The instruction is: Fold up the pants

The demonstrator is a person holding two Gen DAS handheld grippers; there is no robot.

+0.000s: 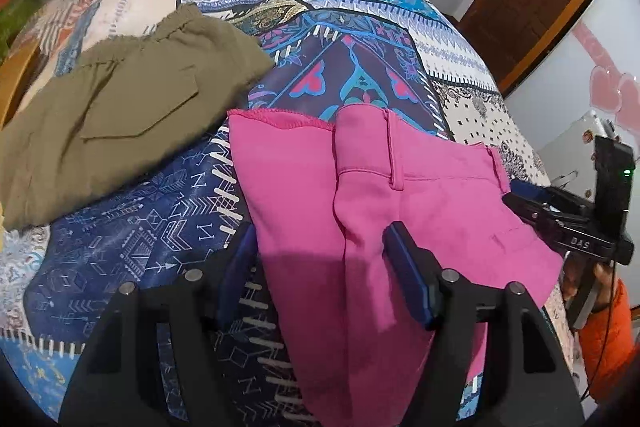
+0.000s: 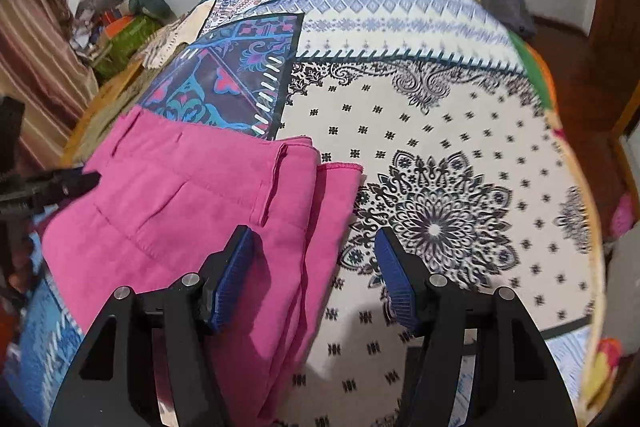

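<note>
Left wrist view: pink pants point(image 1: 360, 195) seen folded on patchwork bedspread point(image 1: 132, 227); left gripper point(image 1: 320, 251) and right gripper point(image 2: 314, 255) held apart over pants, nothing clamped.

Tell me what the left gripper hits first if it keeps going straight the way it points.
Most likely the pink pants: the left gripper stands open right over their folded edge, with the bedspread under its left finger. Depth is hard to judge.

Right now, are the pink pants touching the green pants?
Apart. The left wrist view shows a strip of patterned bedspread between the pink pants and the green pants.
</note>
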